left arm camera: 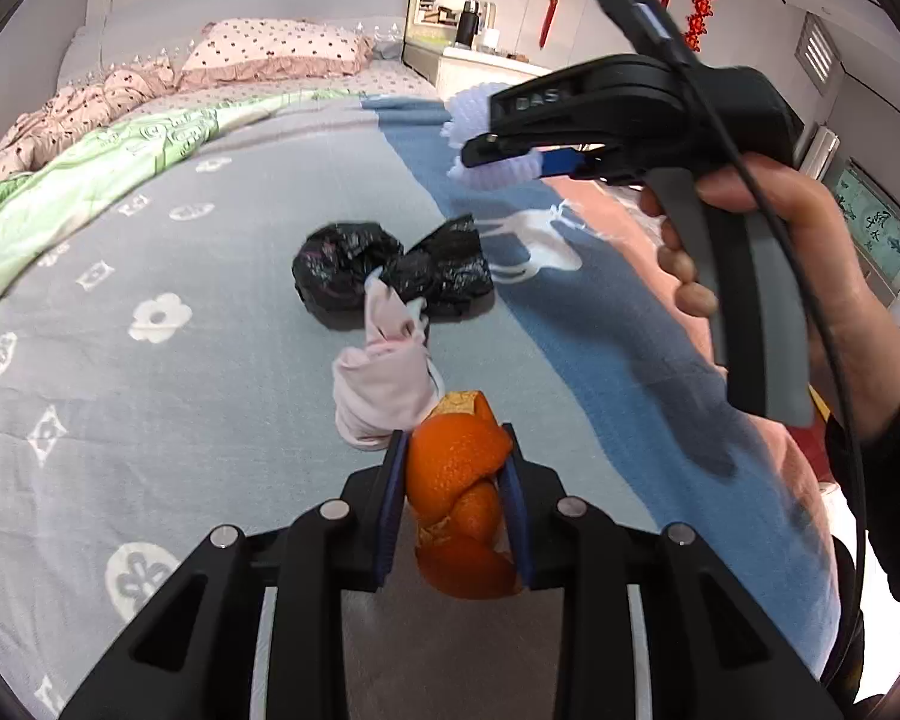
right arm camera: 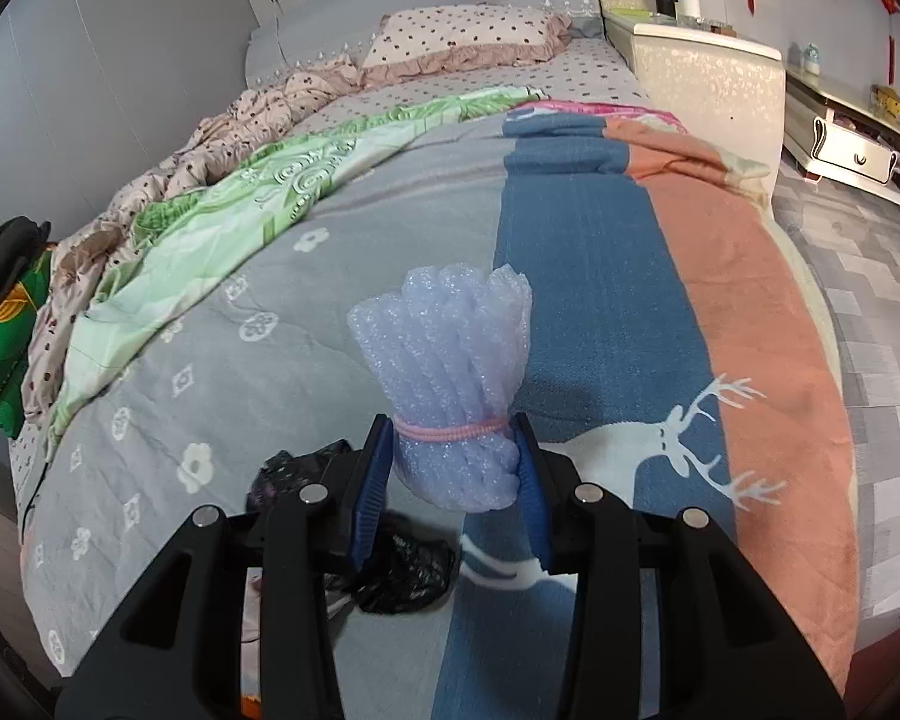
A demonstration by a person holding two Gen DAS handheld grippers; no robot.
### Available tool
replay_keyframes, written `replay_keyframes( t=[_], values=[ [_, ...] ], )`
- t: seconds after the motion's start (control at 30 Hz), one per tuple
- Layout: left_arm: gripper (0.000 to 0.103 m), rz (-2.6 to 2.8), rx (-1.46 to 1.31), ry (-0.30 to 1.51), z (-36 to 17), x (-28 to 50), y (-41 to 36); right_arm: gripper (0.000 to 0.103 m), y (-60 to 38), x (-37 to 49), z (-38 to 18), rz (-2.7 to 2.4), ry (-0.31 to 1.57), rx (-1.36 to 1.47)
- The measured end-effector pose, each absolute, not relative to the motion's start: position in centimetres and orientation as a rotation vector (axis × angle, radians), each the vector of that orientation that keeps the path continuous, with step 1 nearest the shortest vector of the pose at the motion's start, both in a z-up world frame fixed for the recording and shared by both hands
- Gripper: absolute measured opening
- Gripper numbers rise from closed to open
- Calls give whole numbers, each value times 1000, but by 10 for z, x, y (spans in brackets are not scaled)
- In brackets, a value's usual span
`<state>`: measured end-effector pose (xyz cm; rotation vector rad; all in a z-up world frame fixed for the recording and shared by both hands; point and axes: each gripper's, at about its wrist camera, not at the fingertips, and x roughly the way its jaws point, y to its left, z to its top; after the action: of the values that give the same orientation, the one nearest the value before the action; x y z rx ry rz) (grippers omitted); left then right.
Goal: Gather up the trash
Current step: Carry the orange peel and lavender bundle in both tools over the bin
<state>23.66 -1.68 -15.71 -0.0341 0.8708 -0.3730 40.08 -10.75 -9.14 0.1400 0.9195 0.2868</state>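
Orange peel (left arm camera: 456, 480) sits pinched between the blue-padded fingers of the left gripper (left arm camera: 455, 501), which are closed tight against both sides of it, above the grey flowered blanket (left arm camera: 150, 276) on the bed. Just beyond the peel on the blanket lies a small pink cloth bundle (left arm camera: 381, 384), and past that two crumpled black plastic bags (left arm camera: 390, 273) lie touching each other near the blanket's blue stripe. The right gripper (right arm camera: 457, 468) has its fingers closed on a bundle of white foam wrap (right arm camera: 456, 372) bound with a pink elastic band (right arm camera: 450, 431); in the left wrist view this gripper is held in the air over the blue and salmon side of the blanket, the person's right hand (left arm camera: 768, 240) wrapped around its grey handle. A white deer pattern (right arm camera: 678, 450) shows on the blue stripe beneath it. Farther off lie a green quilt (right arm camera: 258, 192) and a polka-dot pillow (right arm camera: 468, 36) near the headboard.
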Motion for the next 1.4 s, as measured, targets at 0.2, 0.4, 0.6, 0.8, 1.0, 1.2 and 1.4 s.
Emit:
replay_keyframes(
  t=[0.2,0.4,0.6,0.8,1.0,1.2,1.4],
  values=[
    [27,-357,-44,816,-127,220,-15,38,-124,363,-54,307,872,161],
    [27,-293,-43,770,-96,209,-17,38,-160,316,-13,286,817,191],
    [27,-284,-51,724,-68,202,-29,38,-197,273,25,257,762,219],
    [27,-303,-38,677,-39,190,-54,38,-240,226,67,223,684,246],
    [27,-350,-16,626,-8,185,-89,38,-287,187,105,176,617,264],
    [27,-411,16,584,17,184,-135,38,-346,151,134,105,561,279],
    [28,-484,48,559,32,186,-185,38,-409,118,152,16,527,295]
  ],
)
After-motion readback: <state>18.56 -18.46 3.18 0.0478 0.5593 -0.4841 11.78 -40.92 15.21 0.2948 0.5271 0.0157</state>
